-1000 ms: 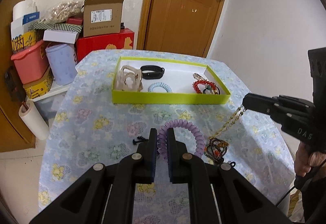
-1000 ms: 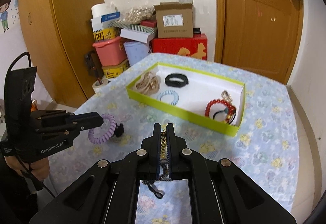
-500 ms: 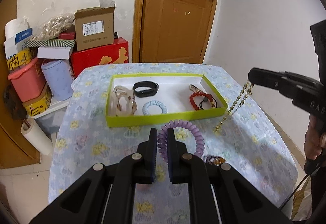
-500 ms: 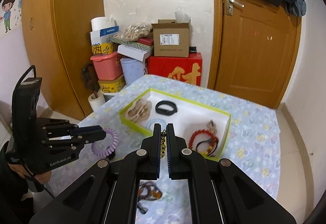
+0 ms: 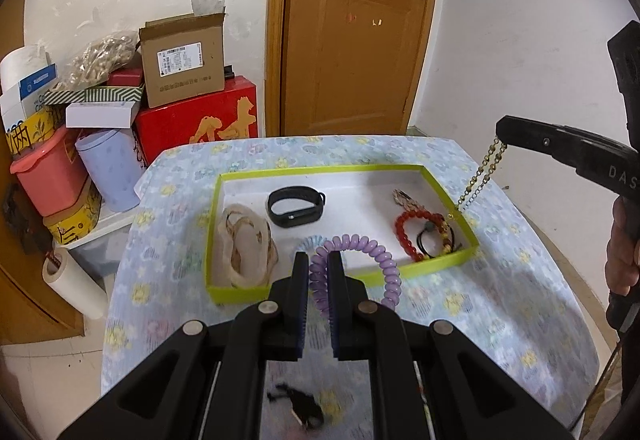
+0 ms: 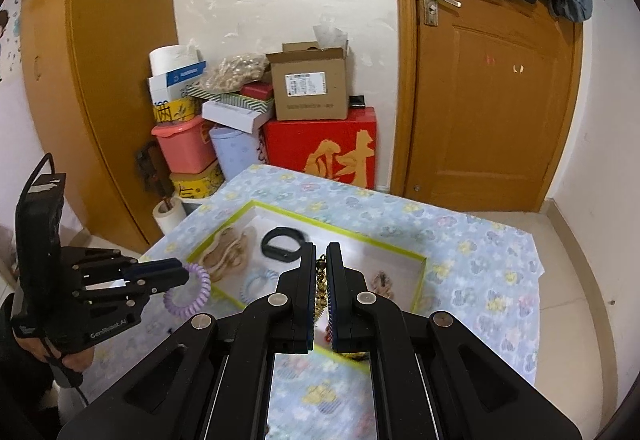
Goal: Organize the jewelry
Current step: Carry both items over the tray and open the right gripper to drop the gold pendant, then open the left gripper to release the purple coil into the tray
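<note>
Fingers pinch our last two pieces: left gripper (image 5: 318, 272) holds purple coil bracelet (image 5: 362, 260), right gripper (image 6: 321, 272) gold chain (image 5: 482, 172).
Four-odd pieces already lie in the green tray (image 5: 344, 170); we must still drop these in.

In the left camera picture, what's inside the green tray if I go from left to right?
Beige bundle → black band → red bead bracelet, all in the tray.
</note>
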`<state>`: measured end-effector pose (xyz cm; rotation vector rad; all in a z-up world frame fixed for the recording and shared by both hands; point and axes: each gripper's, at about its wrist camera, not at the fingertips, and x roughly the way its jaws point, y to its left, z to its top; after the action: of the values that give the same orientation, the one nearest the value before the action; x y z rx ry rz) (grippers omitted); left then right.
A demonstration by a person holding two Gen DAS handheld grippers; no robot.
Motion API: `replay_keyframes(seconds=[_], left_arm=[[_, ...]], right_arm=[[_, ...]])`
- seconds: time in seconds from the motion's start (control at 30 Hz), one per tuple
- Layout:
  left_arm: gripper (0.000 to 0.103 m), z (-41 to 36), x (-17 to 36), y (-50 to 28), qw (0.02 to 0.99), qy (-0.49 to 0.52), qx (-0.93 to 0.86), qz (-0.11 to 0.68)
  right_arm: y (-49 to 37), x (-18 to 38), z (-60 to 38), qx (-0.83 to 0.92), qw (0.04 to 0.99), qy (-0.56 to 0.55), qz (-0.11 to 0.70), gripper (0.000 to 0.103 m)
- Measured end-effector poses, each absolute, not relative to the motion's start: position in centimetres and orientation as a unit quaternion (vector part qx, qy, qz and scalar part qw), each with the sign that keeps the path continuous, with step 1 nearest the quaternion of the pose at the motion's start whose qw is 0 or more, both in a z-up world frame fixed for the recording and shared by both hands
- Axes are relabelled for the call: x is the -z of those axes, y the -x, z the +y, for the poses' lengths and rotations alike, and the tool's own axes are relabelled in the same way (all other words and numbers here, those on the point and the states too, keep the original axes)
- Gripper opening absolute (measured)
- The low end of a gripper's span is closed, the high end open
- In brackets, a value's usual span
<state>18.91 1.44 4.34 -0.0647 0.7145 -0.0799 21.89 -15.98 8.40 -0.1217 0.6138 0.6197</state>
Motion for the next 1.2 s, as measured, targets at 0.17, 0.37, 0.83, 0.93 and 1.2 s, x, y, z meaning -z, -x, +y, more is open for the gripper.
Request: replay_keyframes(seconds=[0.17,0.37,0.83,0.93,1.2], left_arm=[[0.009,1.3,-4.0,-21.2,0.934,0.027,0.041,0.354],[0.009,0.7,-2.9,-23.5,0.929,0.02,0.044,0.366],[0.009,0.3,0.8,-25.9,0.913,0.019,0.047,0.404],[0.009,0.3,1.1,-26.1,0.912,0.018,0.045,0.407],[0.009,0.4,2.5,-27.0,0.903,0.02,0.039,0.427]], right_arm=[[-23.9,-6.8,-15.6,-0.296,0.9,0.061,0.314,0.004],[-25.8,-4.6,-15.5,-0.291,0.894,0.053,0.338,0.004],[-29.0,1.4,-15.5,-0.291,0.867,0.037,0.403,0.005],[-29.3,2.2,-15.7,-0.293,0.86,0.027,0.416,0.005],[-29.2,3.4,-15.8,-0.286,0.856,0.038,0.428,0.01]])
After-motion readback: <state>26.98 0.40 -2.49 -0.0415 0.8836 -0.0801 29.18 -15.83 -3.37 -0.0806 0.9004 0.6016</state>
